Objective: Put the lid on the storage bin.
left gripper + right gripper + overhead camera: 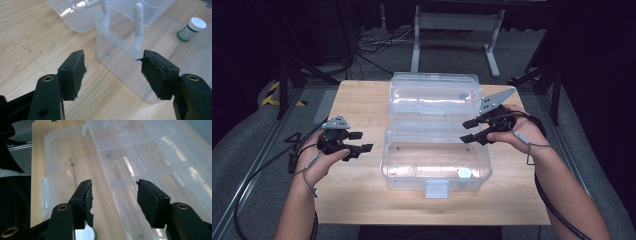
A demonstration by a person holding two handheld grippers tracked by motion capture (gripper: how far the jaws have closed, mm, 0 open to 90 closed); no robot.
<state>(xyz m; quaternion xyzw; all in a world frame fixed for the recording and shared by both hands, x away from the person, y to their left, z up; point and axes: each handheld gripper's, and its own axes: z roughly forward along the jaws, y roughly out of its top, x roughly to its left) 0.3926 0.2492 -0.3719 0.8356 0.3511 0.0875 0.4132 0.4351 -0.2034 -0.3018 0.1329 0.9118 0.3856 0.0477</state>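
The right claw [468, 131] is held with its jaws spread and nothing between them, poised at the right end of the clear plastic storage box [435, 167], just over the seam where the box meets its opened lid [434, 95]. In the right gripper view the jaws are seen parted above the box's rim, and a small green-and-white bottle [93, 233] is glimpsed low between them, inside the box. The left claw [358, 141] is likewise open and empty, held just off the box's left end wall; in the left gripper view that wall and one white hinge strap [138, 27] lie directly ahead between the jaws, apart from them.

From either claw the box lies inward, toward the middle of the counter [357, 100]. Its long axis is run left to right across the counter, so each claw is faced by one short end. The lid is laid flat behind the box, away from the person, its long axis parallel to the box's. The latch tab [436, 189] at the front wall is pointed toward the person.

The bottle [464, 173] is lain in the front right corner of the box; it is judged nearer the right claw, to be reached downward and toward the person. In the left gripper view the bottle [192, 29] is seen on its side with its white cap turned up and to the right in that view
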